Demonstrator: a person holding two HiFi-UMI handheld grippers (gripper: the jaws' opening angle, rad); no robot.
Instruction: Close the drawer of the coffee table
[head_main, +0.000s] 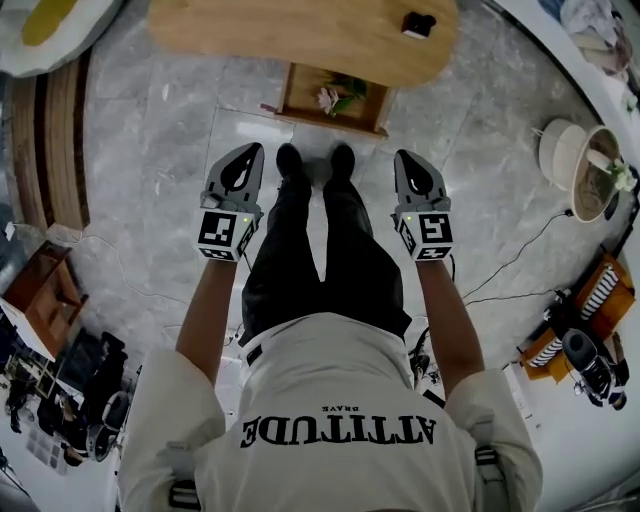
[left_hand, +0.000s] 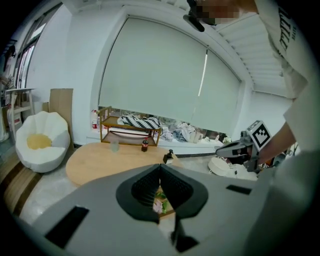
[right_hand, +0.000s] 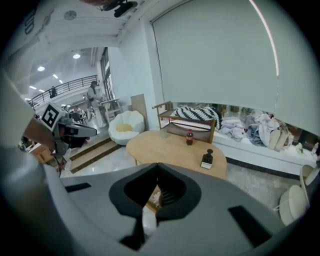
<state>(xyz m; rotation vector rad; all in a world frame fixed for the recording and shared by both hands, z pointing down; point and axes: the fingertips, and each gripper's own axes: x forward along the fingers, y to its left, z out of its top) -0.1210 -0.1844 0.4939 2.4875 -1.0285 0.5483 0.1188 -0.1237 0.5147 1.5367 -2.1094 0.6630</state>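
Note:
The light wooden coffee table (head_main: 300, 40) lies at the top of the head view. Its drawer (head_main: 300, 95) is pulled out toward me, with a pink flower (head_main: 328, 98) inside. My left gripper (head_main: 248, 150) and right gripper (head_main: 407, 157) hang side by side short of the drawer, one on each side of the person's legs, not touching it. Both are shut with nothing in them. In the left gripper view the shut jaws (left_hand: 160, 167) cover most of the drawer (left_hand: 161, 204), and the right gripper (left_hand: 240, 147) shows at the right. The right gripper view shows the table (right_hand: 175, 147) beyond its shut jaws (right_hand: 158, 165).
A small dark object (head_main: 418, 25) and a bottle (right_hand: 189, 137) stand on the tabletop. A white shell chair (left_hand: 40, 140) and wooden steps (head_main: 55, 140) are at the left. A wooden rack (left_hand: 130, 130) stands behind the table. A white stool (head_main: 560, 150) and cables lie at the right.

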